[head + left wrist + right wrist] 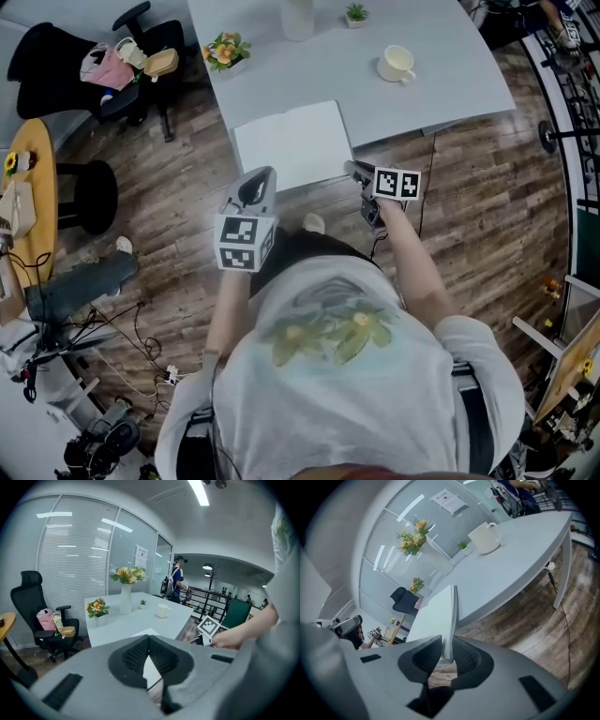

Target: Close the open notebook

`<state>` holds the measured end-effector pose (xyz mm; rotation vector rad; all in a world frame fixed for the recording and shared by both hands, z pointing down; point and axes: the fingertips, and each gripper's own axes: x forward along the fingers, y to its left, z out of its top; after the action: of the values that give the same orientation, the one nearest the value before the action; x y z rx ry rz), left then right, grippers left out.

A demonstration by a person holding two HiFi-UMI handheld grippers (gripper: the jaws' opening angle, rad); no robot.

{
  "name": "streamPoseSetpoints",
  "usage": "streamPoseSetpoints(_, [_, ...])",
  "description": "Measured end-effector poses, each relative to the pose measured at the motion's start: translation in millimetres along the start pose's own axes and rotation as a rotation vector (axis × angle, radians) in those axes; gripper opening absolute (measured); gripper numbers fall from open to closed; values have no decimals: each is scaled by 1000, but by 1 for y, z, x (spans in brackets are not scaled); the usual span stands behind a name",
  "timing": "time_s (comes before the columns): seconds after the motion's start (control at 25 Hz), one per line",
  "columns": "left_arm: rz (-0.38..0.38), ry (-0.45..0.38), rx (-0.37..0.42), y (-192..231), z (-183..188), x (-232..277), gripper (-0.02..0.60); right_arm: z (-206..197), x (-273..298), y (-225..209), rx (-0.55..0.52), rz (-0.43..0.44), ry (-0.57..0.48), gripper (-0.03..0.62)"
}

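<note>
**Operator:** Report state of left hand-held gripper [261, 178].

**Checker:** Drawn together at the tips, nothing between the pads. Held at the near edge of the desk [450, 94], by the near left corner of the notebook [292, 145], apparently clear of it.

**Operator:** Locate notebook.

**Checker:** Lying open at the near edge of the desk, blank white pages up. Well apart from the mug [397, 63] farther back.

**Operator:** Report state of right hand-held gripper [448, 648].

**Checker:** Narrow, pinched on the notebook's right-hand outer edge near the front corner. Thin white edge seen end-on between the pads.

**Operator:** Assess handling.

**Checker:** Likely light and easy to swing over. Leaves probably thin and limp, cover somewhat stiffer. Unclear whether gripping cover or pages only. Best held at the outer edge, far from the spine, taking the whole right half together. Expect some sliding on the smooth desk; steady the left half if needed. Avoid hard squeezing or fast pulling, given the risk of creasing or tearing paper.
</note>
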<state>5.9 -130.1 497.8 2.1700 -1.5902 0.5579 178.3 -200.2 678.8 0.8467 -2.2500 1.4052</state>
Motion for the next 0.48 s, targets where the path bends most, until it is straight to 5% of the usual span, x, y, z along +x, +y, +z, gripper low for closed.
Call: streamPoseSetpoints(0.48, [-18,18,-16,13,-7,0,5,5,-7,11,-85,-80,-21,80])
